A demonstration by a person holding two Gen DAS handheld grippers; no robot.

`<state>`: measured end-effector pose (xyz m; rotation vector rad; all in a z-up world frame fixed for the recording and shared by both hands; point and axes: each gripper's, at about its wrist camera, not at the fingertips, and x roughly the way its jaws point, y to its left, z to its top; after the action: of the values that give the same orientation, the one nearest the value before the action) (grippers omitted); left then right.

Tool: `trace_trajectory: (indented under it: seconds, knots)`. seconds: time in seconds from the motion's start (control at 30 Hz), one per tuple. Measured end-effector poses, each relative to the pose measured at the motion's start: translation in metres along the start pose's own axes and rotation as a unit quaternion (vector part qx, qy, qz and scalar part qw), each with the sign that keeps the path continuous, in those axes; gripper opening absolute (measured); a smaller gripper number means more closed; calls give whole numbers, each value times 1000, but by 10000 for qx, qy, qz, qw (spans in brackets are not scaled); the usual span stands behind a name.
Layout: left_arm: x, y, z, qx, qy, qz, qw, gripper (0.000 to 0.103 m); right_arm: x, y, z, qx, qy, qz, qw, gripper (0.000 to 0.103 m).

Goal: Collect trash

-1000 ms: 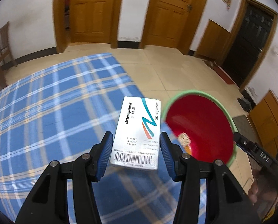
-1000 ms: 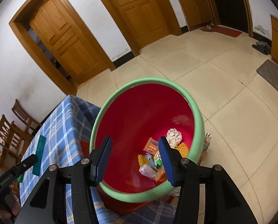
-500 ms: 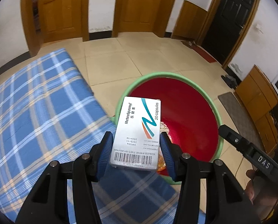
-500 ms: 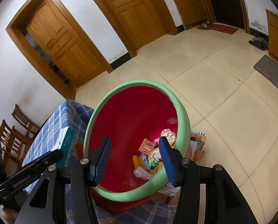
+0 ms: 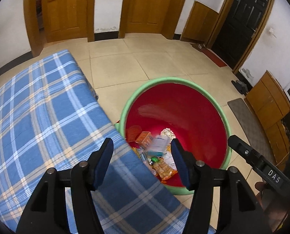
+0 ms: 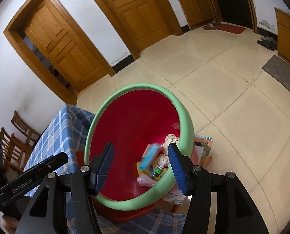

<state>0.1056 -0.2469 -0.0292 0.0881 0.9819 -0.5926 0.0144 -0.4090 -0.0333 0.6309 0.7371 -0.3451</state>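
The red bin with a green rim point(image 5: 164, 81) stands on the floor against the table's edge and holds several wrappers and boxes. A white and teal medicine box point(image 5: 158, 145) shows blurred in the left wrist view, loose inside the bin among the trash. My left gripper point(image 5: 141, 143) hangs over the bin's near side; its jaws are opening with nothing between them. My right gripper point(image 6: 141, 146) hovers above the bin point(image 6: 145, 85), jaws also opening and empty. The right wrist view shows the medicine box point(image 6: 150, 157) tilted on the trash pile.
A blue plaid cloth covers the table point(image 5: 37, 117) left of the bin. Wooden chairs point(image 6: 14, 140) stand behind the table. Papers point(image 6: 203, 142) lie on the floor beside the bin. A grey mat point(image 5: 248, 124) and a wooden cabinet point(image 5: 271, 101) are to the right.
My left gripper swung from over the table to over the bin, then let go of the medicine box, which dropped into the bin. The right gripper's jaws stand slightly wider.
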Motion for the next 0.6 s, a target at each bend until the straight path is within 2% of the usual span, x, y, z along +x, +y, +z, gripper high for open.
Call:
trace_trajectory:
  seconds: [0.4,0.47,0.5,0.6]
  knots:
    - [-47,43,-23,-543,-336,386,9972,71,-8,38,-9,-482,57,179,9987,62]
    - [-56,52,-28,-661,-389,437,9961,71,-10,46,-12,-582,60,212,9981,69]
    - [-61,57,-30,-736,-411,474,9953,71,-11,50,-14,-605,47,240,9979,78]
    - [-75,70,-39,-934,-501,607,9925,74,-15,63,-19,-710,39,274,9971,79]
